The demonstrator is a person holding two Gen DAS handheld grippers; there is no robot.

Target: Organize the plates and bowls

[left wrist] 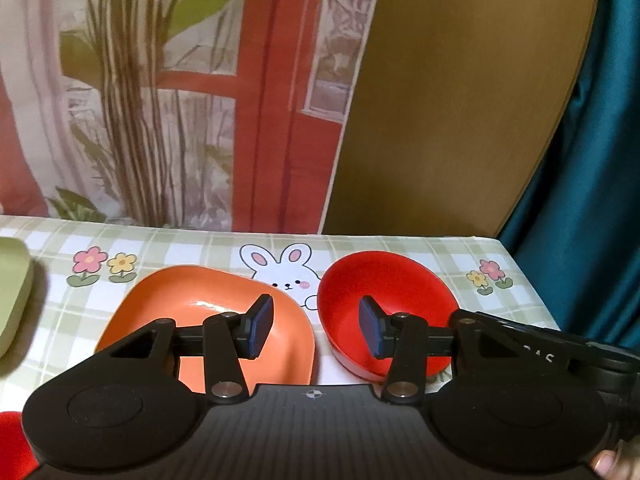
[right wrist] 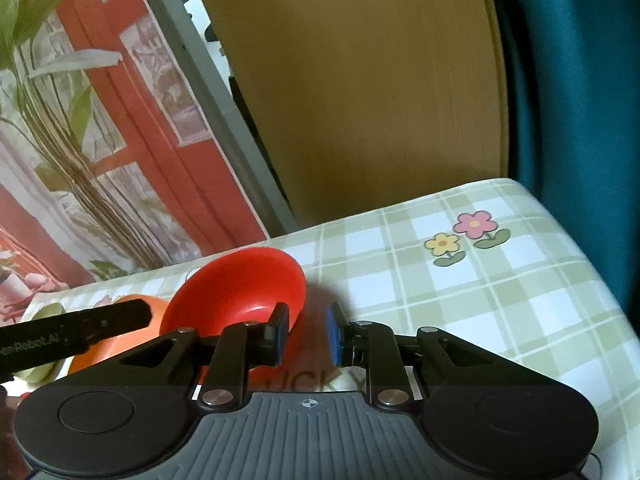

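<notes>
Left gripper (left wrist: 316, 328) is seen released, jaws spread wide with nothing between the blue pads (left wrist: 262, 326). It is held low over the near part of the table (left wrist: 192, 240), which is covered in a green-and-white check cloth printed with flowers and a rabbit (left wrist: 286, 272).

An orange plate (left wrist: 200, 300), squarish with rounded corners, is found lying flat toward the middle of the table, partly hidden behind the left finger. Just beside it, toward the right edge, a red bowl (left wrist: 384, 284) is seen tilted, its opening turned toward the camera. Plate and bowl are close together; whether they touch cannot be told.

A pale green dish (left wrist: 12, 292) is cut off at the left edge of the table. A red object (left wrist: 14, 456) shows at the near left corner of the left wrist view; its kind cannot be told.

Right gripper (right wrist: 307, 334) is also seen unclenched, a narrower gap between its pads, nothing grasped. The red bowl's (right wrist: 240, 292) rim lies just at its left finger; contact cannot be confirmed. The right part of the table (right wrist: 500, 300) is seen bare of dishes.

Behind the far edge a wooden panel (left wrist: 460, 100), a printed hanging (left wrist: 160, 100) and a teal curtain (left wrist: 592, 160) are noted.
</notes>
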